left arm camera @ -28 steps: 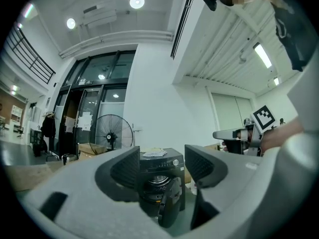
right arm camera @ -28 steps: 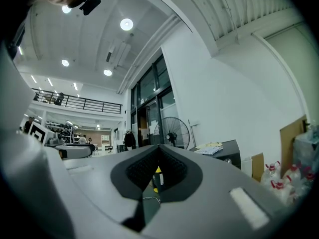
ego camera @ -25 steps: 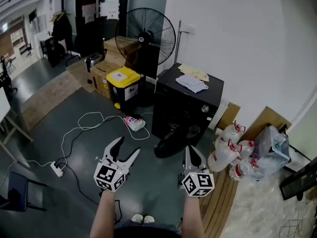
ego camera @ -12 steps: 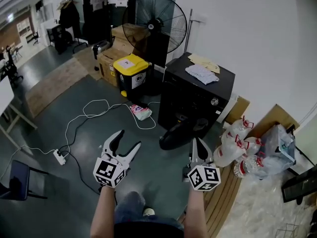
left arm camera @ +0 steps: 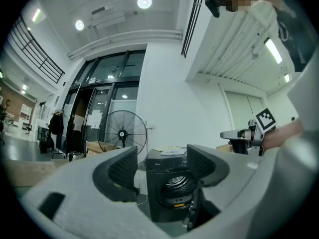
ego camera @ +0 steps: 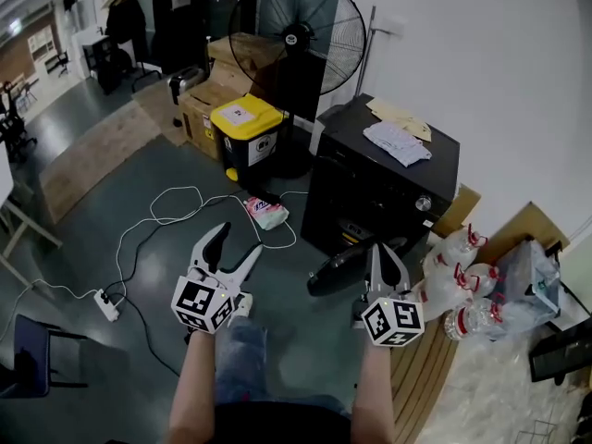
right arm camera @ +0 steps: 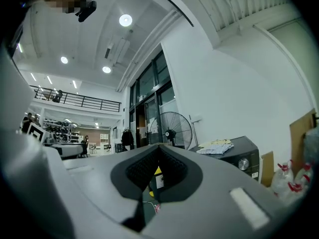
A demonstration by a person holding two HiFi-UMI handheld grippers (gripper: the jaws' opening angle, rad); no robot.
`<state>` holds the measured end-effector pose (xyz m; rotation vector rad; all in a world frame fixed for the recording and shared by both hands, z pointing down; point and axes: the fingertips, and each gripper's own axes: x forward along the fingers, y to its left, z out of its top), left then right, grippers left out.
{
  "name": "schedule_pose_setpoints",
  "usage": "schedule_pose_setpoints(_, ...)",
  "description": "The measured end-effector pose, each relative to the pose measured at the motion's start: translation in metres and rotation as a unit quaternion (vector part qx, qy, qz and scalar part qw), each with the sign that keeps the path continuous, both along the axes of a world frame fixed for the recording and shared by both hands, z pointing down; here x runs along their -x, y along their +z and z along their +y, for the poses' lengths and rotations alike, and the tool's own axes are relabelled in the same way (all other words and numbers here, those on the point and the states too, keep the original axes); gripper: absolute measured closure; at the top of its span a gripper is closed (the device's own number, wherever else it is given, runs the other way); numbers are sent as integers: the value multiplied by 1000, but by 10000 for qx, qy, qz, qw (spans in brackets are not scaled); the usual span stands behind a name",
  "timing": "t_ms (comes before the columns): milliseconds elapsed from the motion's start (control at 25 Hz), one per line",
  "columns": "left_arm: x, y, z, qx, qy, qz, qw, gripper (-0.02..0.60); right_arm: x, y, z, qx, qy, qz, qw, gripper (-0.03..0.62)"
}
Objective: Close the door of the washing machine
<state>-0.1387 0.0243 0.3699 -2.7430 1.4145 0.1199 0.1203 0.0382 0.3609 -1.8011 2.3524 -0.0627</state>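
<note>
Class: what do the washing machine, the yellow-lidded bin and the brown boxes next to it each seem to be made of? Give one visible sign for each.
The washing machine looks like painted metal: matt black, flat rigid panels. The yellow-lidded bin is probably plastic: a smooth moulded lid in a saturated colour. The brown boxes look like cardboard: dull tan faces with square edges.

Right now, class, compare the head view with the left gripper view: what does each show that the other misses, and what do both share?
Only the head view shows the yellow bin, the power strip on the floor and the plastic bottles beside the machine. Only the left gripper view shows the metal drum inside the opening and the ceiling lights. Both show the black washing machine, its door hanging open, the cloth on top and the standing fan.
</note>
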Motion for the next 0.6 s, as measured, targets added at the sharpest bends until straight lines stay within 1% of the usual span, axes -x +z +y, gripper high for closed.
schedule_pose_setpoints(160, 21, 12, -105, 46, 274, -11, 9996, 282, 19, 14, -95, 27, 286, 8, 9996, 586)
schedule_pose_setpoints(360, 34, 10, -245, 177, 817, -210, 9963, 282, 37, 13, -222, 193, 759, -5, 9969, 586)
schedule_pose_setpoints(480, 30, 10, -316, 330, 1233, -259, 9915, 282, 37, 12, -273, 361, 1147, -14, 9927, 586)
schedule_pose_setpoints(600, 13, 12, -368, 431, 1658, -335, 9847, 282, 24, 11, -304, 466, 1567, -53, 9865, 586)
